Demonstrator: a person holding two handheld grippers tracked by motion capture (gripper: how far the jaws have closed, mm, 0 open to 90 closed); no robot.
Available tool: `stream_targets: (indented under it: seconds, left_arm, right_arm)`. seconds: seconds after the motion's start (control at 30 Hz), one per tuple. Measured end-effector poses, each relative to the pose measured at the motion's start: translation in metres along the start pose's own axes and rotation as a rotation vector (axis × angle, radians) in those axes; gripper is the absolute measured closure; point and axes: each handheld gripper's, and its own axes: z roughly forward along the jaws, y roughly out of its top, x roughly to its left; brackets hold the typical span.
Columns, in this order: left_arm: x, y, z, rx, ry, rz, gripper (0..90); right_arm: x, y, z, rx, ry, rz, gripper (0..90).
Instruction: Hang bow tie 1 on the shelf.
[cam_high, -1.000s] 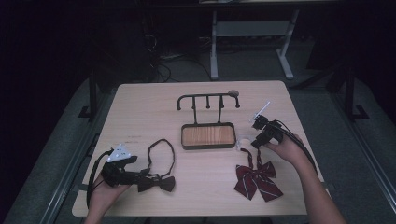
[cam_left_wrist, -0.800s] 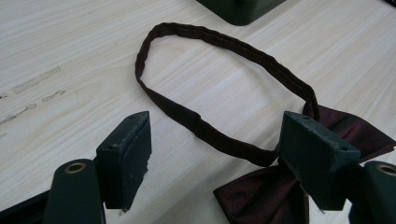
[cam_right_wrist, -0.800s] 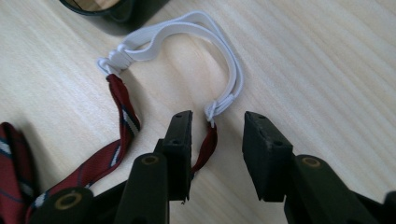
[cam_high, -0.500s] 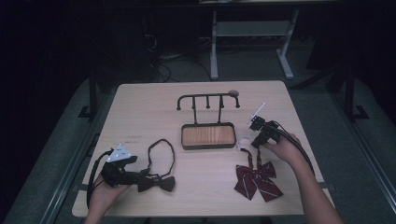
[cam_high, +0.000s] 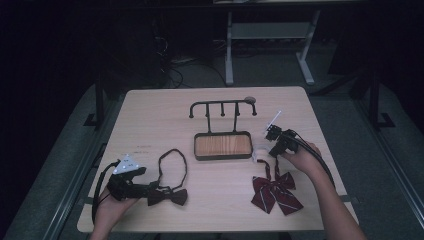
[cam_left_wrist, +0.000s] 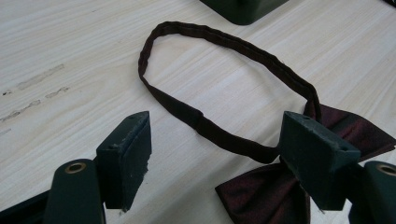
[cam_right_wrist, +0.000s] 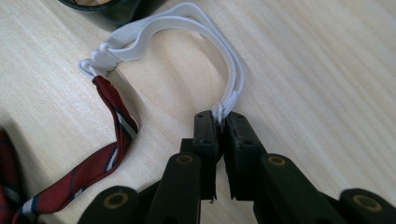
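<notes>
Pale wood-grain table (cam_high: 150, 120), dark room behind with cables on the floor.

Near edge: our left gripper (cam_high: 131, 184) rests on the table with its jaws well apart, straddling the dark bow tie (cam_high: 167, 196). In the left gripper view one pad sits against the bow's knot and the neck loop (cam_left_wrist: 224, 88) lies flat beyond, untouched.

Our right gripper (cam_right_wrist: 218, 122) has its jaws together, pinching the white elastic band (cam_right_wrist: 187, 23) of the striped bow tie (cam_high: 275, 192), which lies on the table near the right hand (cam_high: 302, 157). The elastic curves back to a knot joining the red striped strap (cam_right_wrist: 116, 126).

Mid-table: dark rack with a wooden tray base (cam_high: 222, 146) and a row of pegs (cam_high: 222, 105), nothing hung.

Handling judgement: both ties are light, limp cloth; bows will flop and swing. The elastic stretches, so the pinch could slip under tension. Straps or loops look like the best holds, since they can be spread over a peg.
</notes>
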Motion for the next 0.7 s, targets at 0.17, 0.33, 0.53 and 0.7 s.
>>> stream_targets:
  seconds: [0.17,0.33,0.53,0.7]
  left_arm:
    - [0.000,0.000,0.000,0.002,-0.001,0.000,26.1]
    - [-0.001,0.000,-0.001,-0.007,0.009,0.001,26.2]
    - [-0.002,0.000,-0.002,-0.015,0.013,-0.005,26.3]
    - [-0.002,-0.001,-0.002,-0.016,0.014,-0.007,26.3]
  right_arm:
    - [-0.002,-0.004,-0.009,-0.037,0.030,0.008,83.9]
    - [-0.004,-0.010,-0.022,-0.091,0.070,0.016,84.1]
    - [0.001,-0.011,-0.042,-0.124,0.074,-0.016,84.1]
    - [0.004,-0.011,-0.059,-0.162,0.095,-0.042,84.2]
